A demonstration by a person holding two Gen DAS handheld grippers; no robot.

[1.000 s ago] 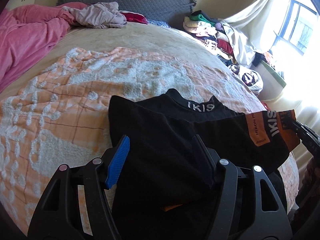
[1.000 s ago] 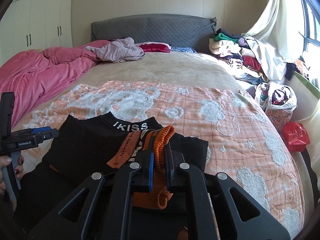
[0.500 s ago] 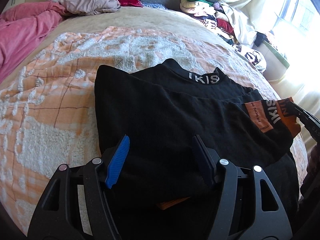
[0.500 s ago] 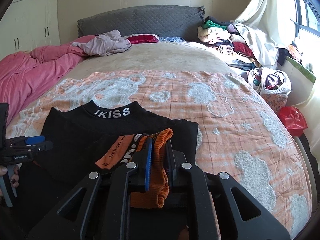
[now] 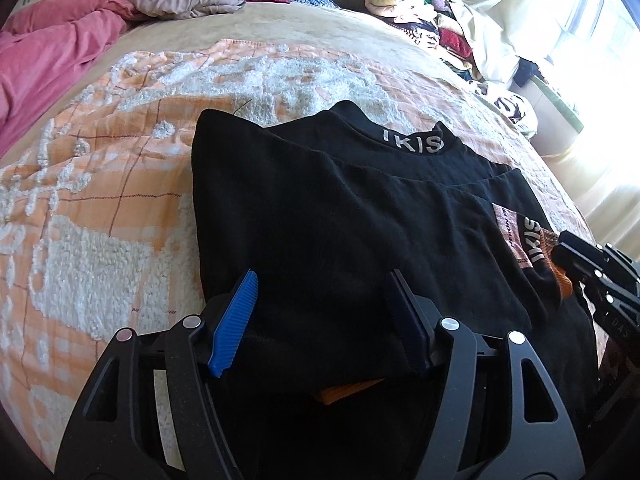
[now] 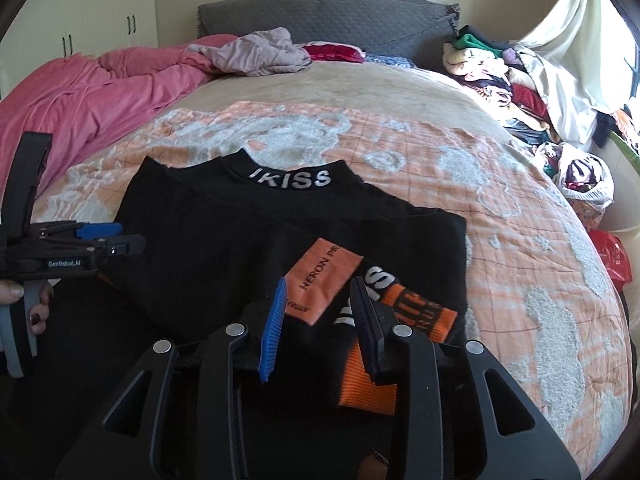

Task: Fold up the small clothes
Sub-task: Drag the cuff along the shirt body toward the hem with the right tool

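The right claw (image 6: 318, 322) was seen with its jaws opening over the orange sleeve cuff (image 6: 418, 314) of the black top (image 6: 248, 248); the cuff lay between and under the pads, and no pressing on it could be made out any more. The left claw (image 5: 320, 320) was held wide, with the black cloth lying between its fingers but not squeezed by them.

The black top was spread on the orange-and-white blanket (image 6: 500, 200) of the bed, near the front edge, with its collar lettering (image 6: 290, 178) toward the headboard and the sleeve folded across the body.

Several risks were judged from this position. If the right claw were lifted before the ribbed cuff was fully free, the cuff could be caught on a pad and the folded sleeve pulled open again. The cuff was seen a little bunched, so a bulge could be left in the fold if it were not flattened. The near part of the top lay close to the edge of the bed, and its lowest part was hidden by the claws; a careless pull toward the person could let it slide off. The thick blanket could also drag at the cloth and wrinkle the lower layer.
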